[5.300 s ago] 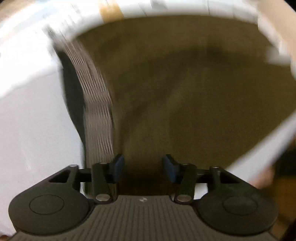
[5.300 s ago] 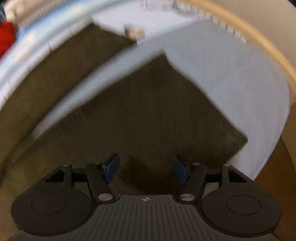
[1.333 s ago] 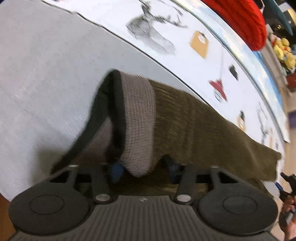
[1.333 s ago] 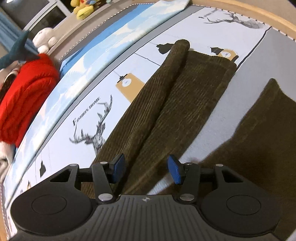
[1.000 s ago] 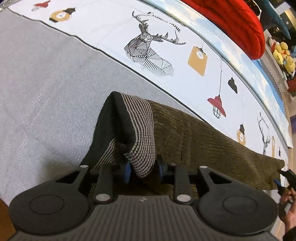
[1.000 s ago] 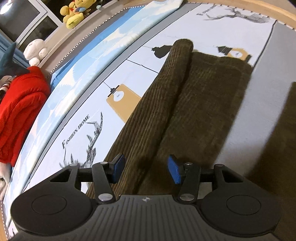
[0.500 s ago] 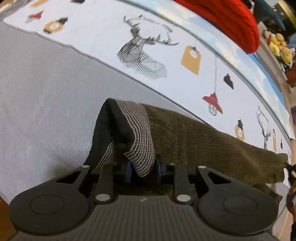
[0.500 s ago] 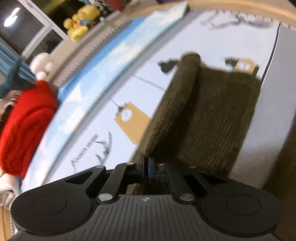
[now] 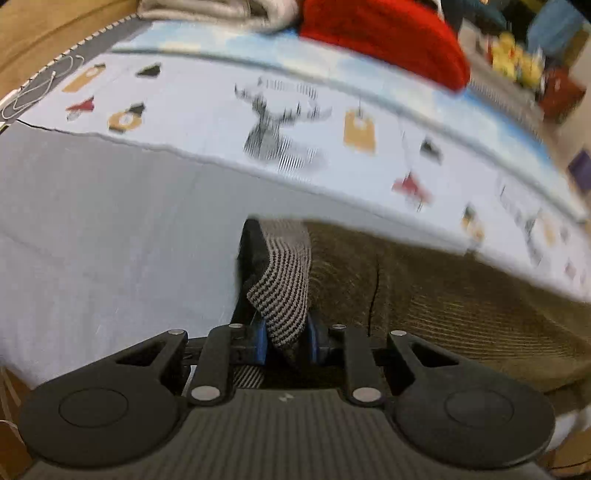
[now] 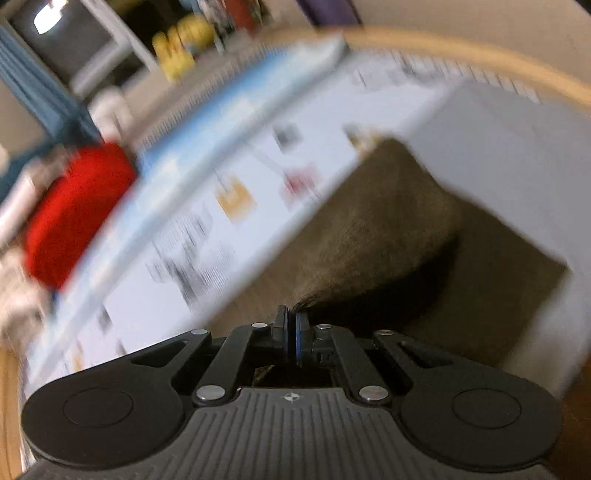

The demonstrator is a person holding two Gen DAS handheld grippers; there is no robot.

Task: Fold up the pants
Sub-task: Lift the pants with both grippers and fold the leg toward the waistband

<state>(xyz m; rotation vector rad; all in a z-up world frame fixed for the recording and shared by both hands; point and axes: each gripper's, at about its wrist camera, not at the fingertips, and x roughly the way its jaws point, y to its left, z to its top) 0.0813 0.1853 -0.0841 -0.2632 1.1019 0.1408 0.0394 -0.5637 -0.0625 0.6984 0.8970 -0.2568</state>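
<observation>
Presently, item one: the pants (image 9: 424, 295), olive-brown corduroy, lay partly on the grey sheet (image 9: 92, 221) of the bed, one end raised in each of your tools.

Item two: your left gripper (image 9: 286, 341) had its jaws closing, blue pads pressing on the striped waistband (image 9: 284, 280), which stood up between them.

Item three: your right gripper (image 10: 291, 334) was clenched tight on a pinch of the corduroy, the fabric fanning out from its tip and hanging clear above a darker layer beneath.

Item four, handling: the step looked like carrying one end over to meet the other. You did best to keep both grips level and the cloth taut between them, so that the fold would land square with no ridge trapped.

Item five, views: the left wrist view alone showed the waistband, the printed deer (image 9: 273, 129) and the red cushion (image 9: 380, 33) sharply enough to read. The right wrist view alone showed the lifted fold's shadowed underside; its background was smeared.
</observation>
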